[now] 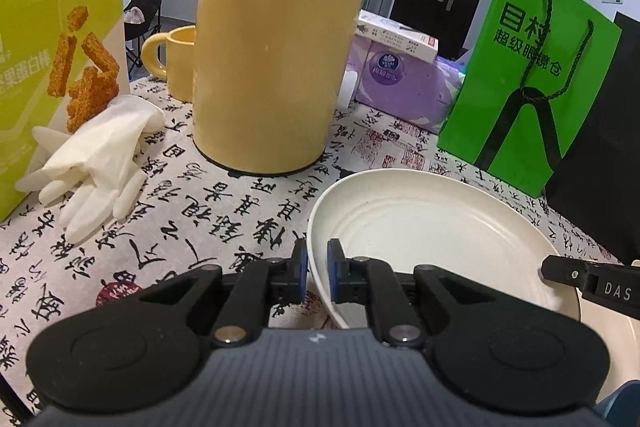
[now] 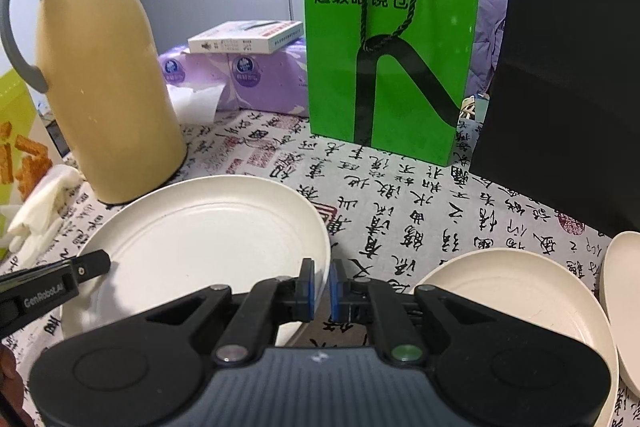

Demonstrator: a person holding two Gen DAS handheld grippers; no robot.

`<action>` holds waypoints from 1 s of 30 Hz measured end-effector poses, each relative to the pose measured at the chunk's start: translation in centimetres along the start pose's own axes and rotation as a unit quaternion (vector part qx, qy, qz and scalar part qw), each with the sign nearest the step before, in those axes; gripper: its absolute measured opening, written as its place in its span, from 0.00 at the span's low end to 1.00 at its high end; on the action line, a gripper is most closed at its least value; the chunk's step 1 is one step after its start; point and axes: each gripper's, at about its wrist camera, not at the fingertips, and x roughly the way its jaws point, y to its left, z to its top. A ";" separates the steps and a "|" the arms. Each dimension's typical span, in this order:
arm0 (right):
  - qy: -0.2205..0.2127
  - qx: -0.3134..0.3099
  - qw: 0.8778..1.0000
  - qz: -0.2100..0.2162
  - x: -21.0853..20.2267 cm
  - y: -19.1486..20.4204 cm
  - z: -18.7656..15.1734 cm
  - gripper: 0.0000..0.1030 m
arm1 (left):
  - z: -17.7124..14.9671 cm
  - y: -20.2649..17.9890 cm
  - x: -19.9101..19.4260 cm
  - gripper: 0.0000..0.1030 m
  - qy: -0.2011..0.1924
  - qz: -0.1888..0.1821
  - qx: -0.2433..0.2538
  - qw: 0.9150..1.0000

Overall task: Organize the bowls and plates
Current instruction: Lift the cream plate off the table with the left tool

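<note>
Left wrist view: left hand-held gripper [image 1: 317,259] has its blue pads [image 1: 333,263] pinched on the near-left rim of a cream plate [image 1: 440,227], one pad outside the rim, one inside. Plate is tilted, left edge raised off the bench [image 1: 240,219]. Right hand-held gripper [image 1: 560,273] shows as a black tip at the plate's right edge, touching or just over the rim; contact can't be confirmed from here.

Right wrist view: right hand-held gripper [image 2: 321,285] has its jaws pressed nearly together, narrow gap, sitting at the right rim of the same plate [image 2: 200,235]. Whether the rim is actually between the pads can't be told. Left hand-held gripper [image 2: 94,263] enters from the left, its tip on the plate's left rim.

Plate position: between the two grippers, in front of the yellow thermos jug [image 1: 276,59], green paper bag [image 1: 532,79] behind and to the right.

Counts, right wrist view: three cream dishes in all. The held plate, a second plate [image 2: 520,303] flat on the bench just right of the right gripper, and the edge of a third dish [image 2: 624,291] at the far right, cut off by the frame; plate or bowl can't be told.

Others: one jug, one yellow mug [image 1: 176,55] behind it, one green bag, one white glove [image 1: 92,167] beside a lime snack box [image 1: 48,67], one purple tissue pack [image 1: 396,83] with one small white box [image 1: 396,37] on top.
</note>
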 end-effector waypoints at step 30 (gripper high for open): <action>-0.061 0.013 0.998 0.026 -6.8 0.2 -1.3 0.07 | 0.7 0.4 -7.8 0.10 -0.068 -0.035 -0.010 0.997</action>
